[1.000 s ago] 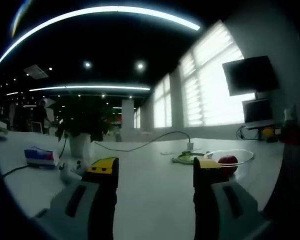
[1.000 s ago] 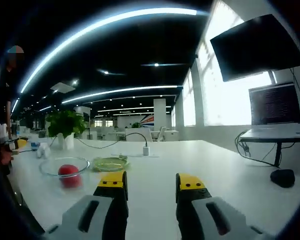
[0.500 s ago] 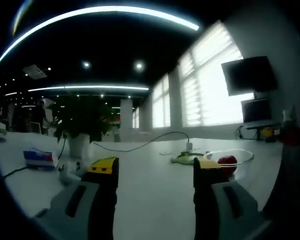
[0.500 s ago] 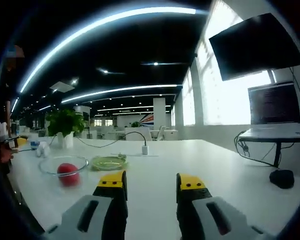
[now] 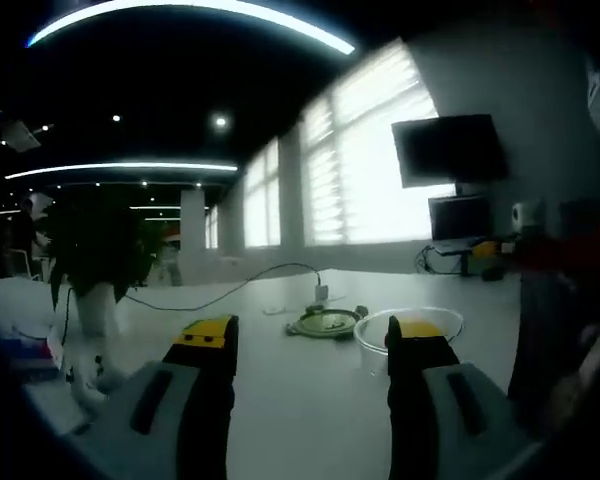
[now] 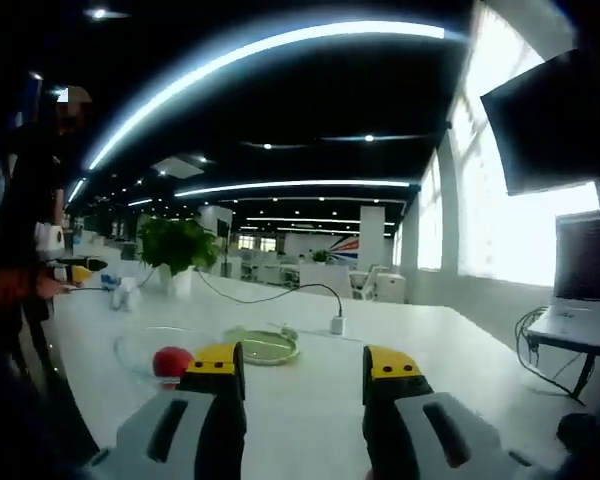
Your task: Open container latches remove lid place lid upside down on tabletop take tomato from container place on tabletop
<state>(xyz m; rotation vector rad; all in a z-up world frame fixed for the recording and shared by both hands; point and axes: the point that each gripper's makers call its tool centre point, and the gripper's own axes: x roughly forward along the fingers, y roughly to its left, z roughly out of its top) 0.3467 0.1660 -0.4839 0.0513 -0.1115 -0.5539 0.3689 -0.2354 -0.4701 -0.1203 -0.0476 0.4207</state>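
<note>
Both my cameras swing across the room, so the whole scene slides while the things on the tabletop stay put. On the left, my left gripper hangs with jaws spread, nothing between them, the clear container just past its right jaw and the green lid beside it. On the right, my right gripper is also spread and empty, and the tomato sits inside the container by the left jaw. I judge the lid is done; the tomato comes next.
</note>
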